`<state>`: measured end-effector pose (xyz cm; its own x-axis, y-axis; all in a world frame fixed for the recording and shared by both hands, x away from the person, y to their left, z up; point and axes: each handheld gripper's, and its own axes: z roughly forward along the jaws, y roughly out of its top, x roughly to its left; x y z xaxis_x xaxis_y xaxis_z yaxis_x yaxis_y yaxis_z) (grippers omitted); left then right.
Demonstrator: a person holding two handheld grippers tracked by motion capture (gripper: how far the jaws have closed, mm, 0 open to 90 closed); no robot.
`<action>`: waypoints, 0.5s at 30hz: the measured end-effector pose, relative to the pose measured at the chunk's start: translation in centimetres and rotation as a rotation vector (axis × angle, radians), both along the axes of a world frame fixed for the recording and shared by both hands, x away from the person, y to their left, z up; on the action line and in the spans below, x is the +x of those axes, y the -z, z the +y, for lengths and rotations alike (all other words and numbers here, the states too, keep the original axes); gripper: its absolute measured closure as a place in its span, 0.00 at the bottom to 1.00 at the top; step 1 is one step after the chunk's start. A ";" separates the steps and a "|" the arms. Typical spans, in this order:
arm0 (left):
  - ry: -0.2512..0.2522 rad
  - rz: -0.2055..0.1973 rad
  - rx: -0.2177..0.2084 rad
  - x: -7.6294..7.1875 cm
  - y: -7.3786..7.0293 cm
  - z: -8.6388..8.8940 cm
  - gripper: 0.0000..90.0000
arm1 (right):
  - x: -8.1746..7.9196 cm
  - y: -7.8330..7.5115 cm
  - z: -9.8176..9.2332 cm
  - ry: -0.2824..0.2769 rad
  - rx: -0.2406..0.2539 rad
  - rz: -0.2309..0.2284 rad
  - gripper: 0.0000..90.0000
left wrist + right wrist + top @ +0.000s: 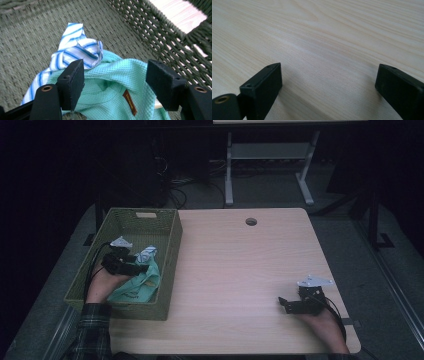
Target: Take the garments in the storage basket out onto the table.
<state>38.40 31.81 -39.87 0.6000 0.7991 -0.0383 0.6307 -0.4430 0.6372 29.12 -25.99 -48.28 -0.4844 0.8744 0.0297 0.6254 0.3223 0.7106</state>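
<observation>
A green woven basket stands on the left end of the wooden table. Inside it lie a mint waffle cloth with a small brown label and a blue-and-white striped cloth just beyond it. My left gripper reaches into the basket, low over the cloths. In the left gripper view its jaws stand open on either side of the mint cloth, with the striped cloth ahead and the basket wall to the right. My right gripper rests open above bare wood near the front right.
A round cable hole sits near the table's far edge. Behind the table, white legs of another desk stand on the dark floor, with cables beside them. The basket's walls close in around the left gripper.
</observation>
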 end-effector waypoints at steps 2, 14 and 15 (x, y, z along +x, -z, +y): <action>0.003 0.010 0.002 0.1 0.1 0.0 0.34 | 0.0 0.0 0.0 0.000 0.000 0.000 0.07; 0.045 0.112 0.028 0.4 1.3 -0.8 0.33 | 0.0 0.0 0.0 0.001 0.000 0.000 0.07; 0.043 0.126 0.046 0.4 1.5 -0.9 0.33 | 0.0 0.0 0.0 0.001 0.001 0.000 0.07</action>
<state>38.82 30.92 -41.38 0.6264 0.7754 -0.0794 0.6840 -0.4980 0.5330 29.08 -25.97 -48.28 -0.4831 0.8751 0.0305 0.6260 0.3208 0.7107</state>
